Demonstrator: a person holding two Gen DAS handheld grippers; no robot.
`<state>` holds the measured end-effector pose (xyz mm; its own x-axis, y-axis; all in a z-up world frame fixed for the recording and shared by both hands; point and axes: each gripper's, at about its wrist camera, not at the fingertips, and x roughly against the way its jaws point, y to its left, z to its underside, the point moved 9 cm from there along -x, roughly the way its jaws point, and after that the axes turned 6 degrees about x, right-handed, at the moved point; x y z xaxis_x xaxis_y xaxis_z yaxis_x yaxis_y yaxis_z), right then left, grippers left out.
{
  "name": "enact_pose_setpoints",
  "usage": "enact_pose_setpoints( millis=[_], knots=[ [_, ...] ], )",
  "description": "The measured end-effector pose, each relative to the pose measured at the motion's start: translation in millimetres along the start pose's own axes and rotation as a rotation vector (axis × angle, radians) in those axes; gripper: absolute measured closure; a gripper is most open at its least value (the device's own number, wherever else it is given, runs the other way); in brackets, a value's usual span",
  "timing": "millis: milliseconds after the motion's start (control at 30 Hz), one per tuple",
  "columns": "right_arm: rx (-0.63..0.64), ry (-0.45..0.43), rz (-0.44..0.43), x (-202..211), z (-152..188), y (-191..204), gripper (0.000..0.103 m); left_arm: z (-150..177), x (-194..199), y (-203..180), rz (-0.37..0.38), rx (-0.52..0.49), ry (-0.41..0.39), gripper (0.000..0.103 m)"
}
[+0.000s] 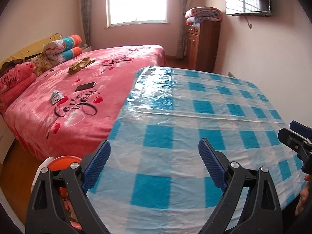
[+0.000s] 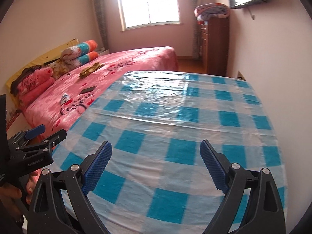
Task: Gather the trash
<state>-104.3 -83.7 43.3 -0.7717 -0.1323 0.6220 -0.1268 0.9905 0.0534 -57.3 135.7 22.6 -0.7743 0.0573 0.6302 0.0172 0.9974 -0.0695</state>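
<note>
My left gripper (image 1: pixel 154 146) is open and empty, over the near left part of a table with a blue and white checked cloth (image 1: pixel 195 117). My right gripper (image 2: pixel 156 148) is open and empty over the same table (image 2: pixel 175 117), to the right of the left one. The right gripper shows at the right edge of the left wrist view (image 1: pixel 298 136); the left gripper shows at the left edge of the right wrist view (image 2: pixel 37 140). A small crumpled blue and white wrapper (image 1: pixel 56 96) lies on the pink bed (image 1: pixel 58 120); it also shows in the right wrist view (image 2: pixel 65 98).
An orange-rimmed bin (image 1: pixel 64 160) stands on the floor below my left gripper, between table and bed. On the bed lie a dark phone (image 1: pixel 85 86), a brown cloth (image 1: pixel 81 65) and pillows (image 1: pixel 62 48). A wooden cabinet (image 1: pixel 202 44) stands at the far wall.
</note>
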Motion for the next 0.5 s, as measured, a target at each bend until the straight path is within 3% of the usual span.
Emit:
enact_pose_setpoints(
  millis=[500],
  knots=[
    [-0.044,-0.030,0.090,30.3,13.1,-41.6,0.012,-21.7,17.0,-54.5,0.089,-0.033,-0.048,0.011]
  ],
)
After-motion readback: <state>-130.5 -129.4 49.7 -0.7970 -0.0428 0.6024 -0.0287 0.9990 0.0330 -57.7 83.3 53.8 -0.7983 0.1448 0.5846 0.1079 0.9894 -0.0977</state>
